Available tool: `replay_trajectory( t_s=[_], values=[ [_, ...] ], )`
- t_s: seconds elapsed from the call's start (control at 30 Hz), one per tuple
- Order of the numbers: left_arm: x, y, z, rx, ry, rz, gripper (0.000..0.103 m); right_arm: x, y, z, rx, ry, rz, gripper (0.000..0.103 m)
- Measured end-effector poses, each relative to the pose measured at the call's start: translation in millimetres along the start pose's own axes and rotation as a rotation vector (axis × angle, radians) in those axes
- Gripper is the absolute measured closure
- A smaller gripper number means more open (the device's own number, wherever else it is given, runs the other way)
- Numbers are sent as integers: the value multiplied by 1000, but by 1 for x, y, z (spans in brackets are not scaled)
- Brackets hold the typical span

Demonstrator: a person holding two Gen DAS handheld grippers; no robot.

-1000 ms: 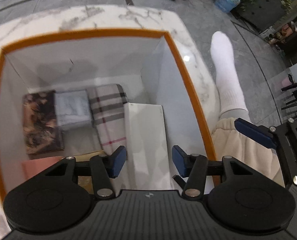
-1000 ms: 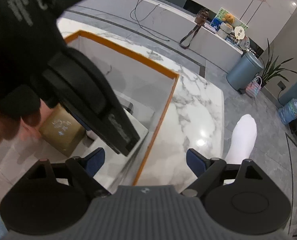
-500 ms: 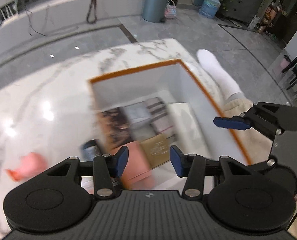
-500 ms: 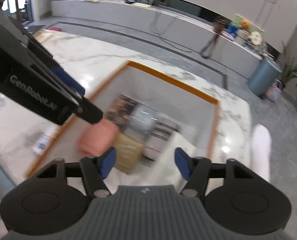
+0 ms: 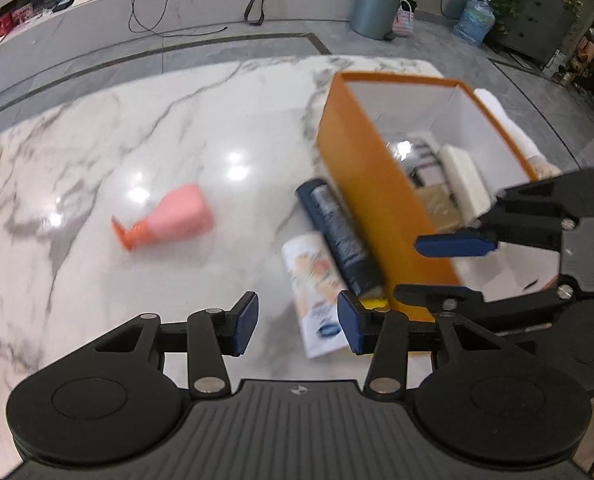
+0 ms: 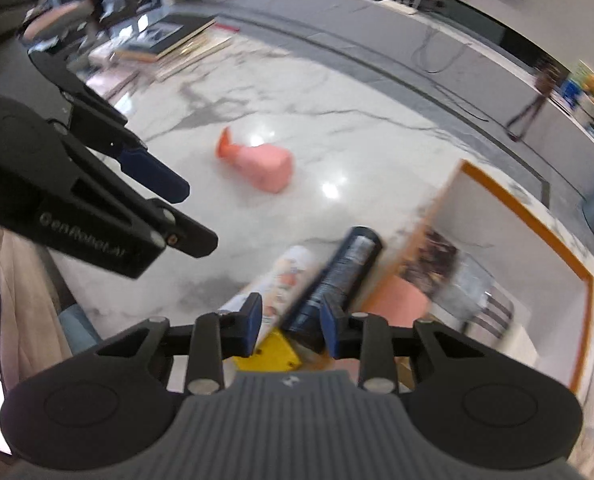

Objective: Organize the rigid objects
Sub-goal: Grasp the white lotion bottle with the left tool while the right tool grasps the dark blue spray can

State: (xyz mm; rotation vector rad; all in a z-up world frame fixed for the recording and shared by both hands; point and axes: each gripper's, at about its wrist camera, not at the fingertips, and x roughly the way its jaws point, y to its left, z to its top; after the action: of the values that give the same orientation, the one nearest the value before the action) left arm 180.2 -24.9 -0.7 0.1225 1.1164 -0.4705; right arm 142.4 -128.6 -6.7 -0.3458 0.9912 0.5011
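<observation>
A dark blue cylindrical can (image 5: 339,236) lies against the outside wall of the orange-rimmed open cardboard box (image 5: 371,184), a white printed tube (image 5: 315,280) touching it at its nine o'clock. A pink spray bottle (image 5: 169,222), blurred, lies well apart, further towards nine o'clock. The left gripper (image 5: 297,322) and right gripper (image 6: 291,322) are both closing, each empty.

One orange box (image 5: 369,184), one pink bottle (image 5: 169,220), two cans: dark (image 5: 339,236), white (image 5: 313,280).

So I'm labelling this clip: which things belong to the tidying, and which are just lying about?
Job: orange box, pink bottle, dark can, white tube, yellow item.
Lying about: books, bin, water jug, cable.
</observation>
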Motion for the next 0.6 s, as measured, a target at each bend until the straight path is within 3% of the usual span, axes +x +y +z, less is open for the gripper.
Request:
replay_trajectory(
  t_s=[0.17, 0.43, 0.6],
  values=[
    [9, 21, -17, -49, 11, -20, 50, 34, 26, 9, -96, 81, -29, 76],
    [34, 36, -30, -63, 17, -62, 50, 61, 33, 24, -257, 186, -102, 82],
    [59, 33, -29, -60, 28, -120, 41, 65, 29, 33, -372, 227, -137, 82]
  ],
)
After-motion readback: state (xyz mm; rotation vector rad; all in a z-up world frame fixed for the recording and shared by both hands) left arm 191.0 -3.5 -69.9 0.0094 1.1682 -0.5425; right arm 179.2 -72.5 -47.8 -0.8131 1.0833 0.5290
